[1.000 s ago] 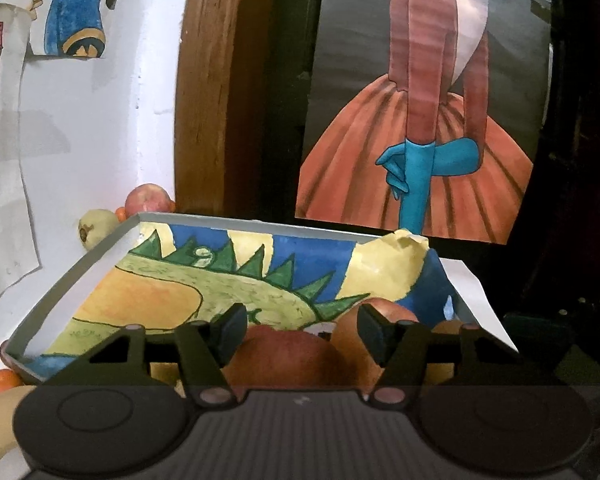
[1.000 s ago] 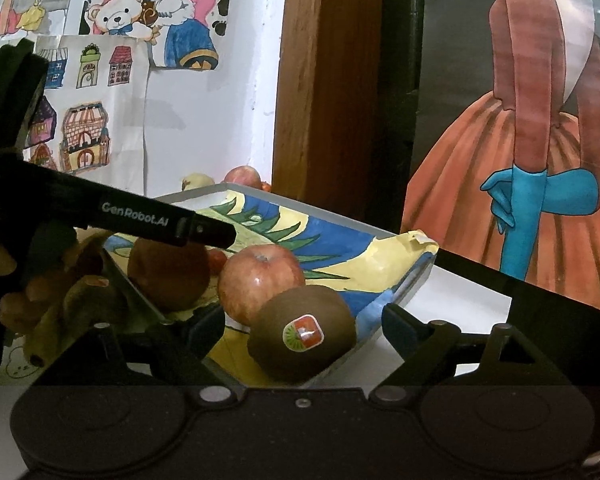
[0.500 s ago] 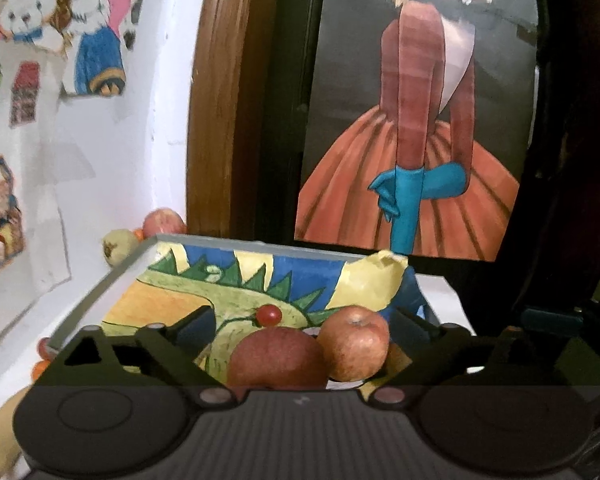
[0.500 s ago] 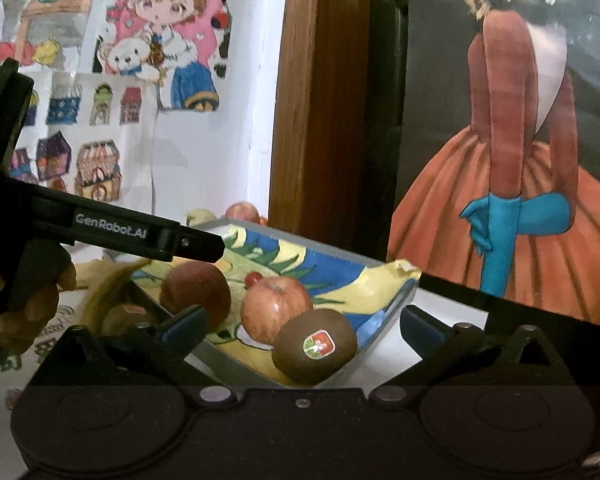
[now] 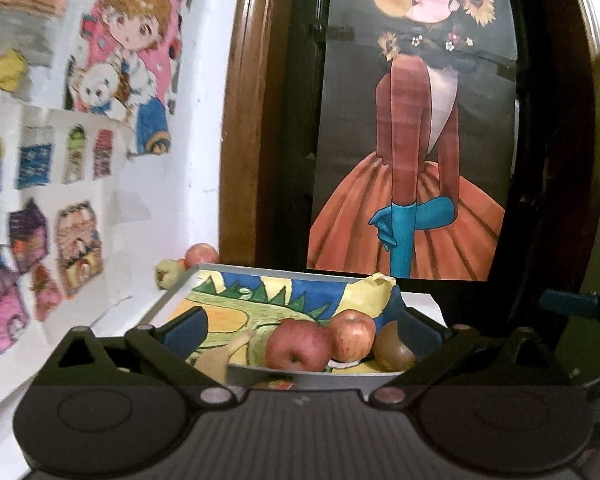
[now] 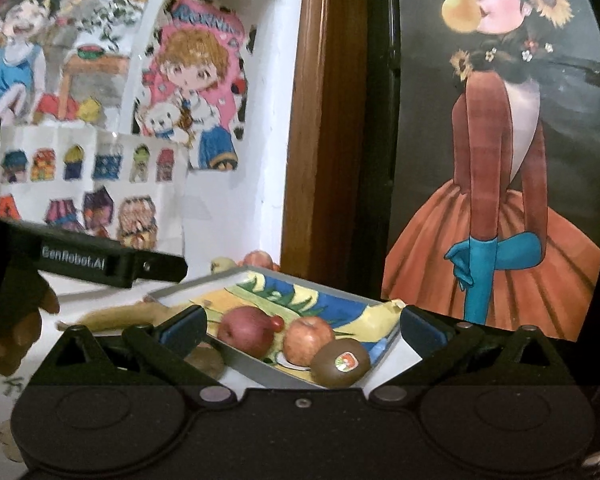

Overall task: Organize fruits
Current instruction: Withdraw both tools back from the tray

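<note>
A grey tray (image 5: 296,374) (image 6: 252,368) lined with a coloured drawing holds a dark red apple (image 5: 298,348) (image 6: 246,330), a lighter apple (image 5: 352,340) (image 6: 306,340), a kiwi with a sticker (image 5: 394,350) (image 6: 342,362) and a small red cherry tomato (image 6: 277,323). My left gripper (image 5: 300,330) is open, held back from the tray with nothing between its fingers. My right gripper (image 6: 300,328) is open too, above the tray's near corner. A banana (image 6: 120,316) (image 5: 224,354) lies left of the tray. The left gripper's body (image 6: 112,266) crosses the right wrist view.
An apple (image 5: 201,254) and a pale fruit (image 5: 168,274) lie behind the tray by the white wall with drawings. Another kiwi (image 6: 206,360) sits on the table near the tray. A wooden frame (image 5: 240,120) and a dark poster (image 5: 416,140) stand behind.
Both grippers have pulled back and risen from the tray, so the fruit looks smaller. The left gripper's jaws have opened wider, leaving the dark red apple in the tray.
</note>
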`<state>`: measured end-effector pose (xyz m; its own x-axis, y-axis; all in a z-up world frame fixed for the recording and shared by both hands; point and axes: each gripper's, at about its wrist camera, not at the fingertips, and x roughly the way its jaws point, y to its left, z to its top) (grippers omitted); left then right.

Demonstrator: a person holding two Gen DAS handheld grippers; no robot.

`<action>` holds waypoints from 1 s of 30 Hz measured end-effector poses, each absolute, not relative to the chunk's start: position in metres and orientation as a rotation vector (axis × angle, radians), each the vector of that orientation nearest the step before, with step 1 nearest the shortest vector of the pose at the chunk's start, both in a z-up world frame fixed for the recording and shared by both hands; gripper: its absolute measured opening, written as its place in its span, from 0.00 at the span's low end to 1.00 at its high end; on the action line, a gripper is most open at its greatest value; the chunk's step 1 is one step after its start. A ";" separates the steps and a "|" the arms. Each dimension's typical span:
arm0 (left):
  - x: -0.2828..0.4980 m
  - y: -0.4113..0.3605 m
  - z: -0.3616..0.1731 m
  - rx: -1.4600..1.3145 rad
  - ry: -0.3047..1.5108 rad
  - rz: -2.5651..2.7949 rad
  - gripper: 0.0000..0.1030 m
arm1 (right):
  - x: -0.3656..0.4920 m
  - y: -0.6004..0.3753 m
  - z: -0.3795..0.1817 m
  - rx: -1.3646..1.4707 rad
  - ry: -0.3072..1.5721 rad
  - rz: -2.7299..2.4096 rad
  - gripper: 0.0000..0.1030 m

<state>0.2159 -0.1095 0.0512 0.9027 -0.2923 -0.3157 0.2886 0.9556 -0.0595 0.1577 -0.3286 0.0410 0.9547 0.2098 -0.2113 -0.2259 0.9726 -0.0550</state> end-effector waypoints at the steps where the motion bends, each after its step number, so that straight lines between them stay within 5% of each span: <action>1: 0.208 -0.107 0.053 -0.005 0.323 -0.296 1.00 | 0.151 -0.326 0.043 -0.077 0.200 0.225 0.99; 30: 0.079 0.034 0.026 0.038 0.457 -0.102 1.00 | 0.057 -0.218 0.027 -0.073 0.424 0.363 0.99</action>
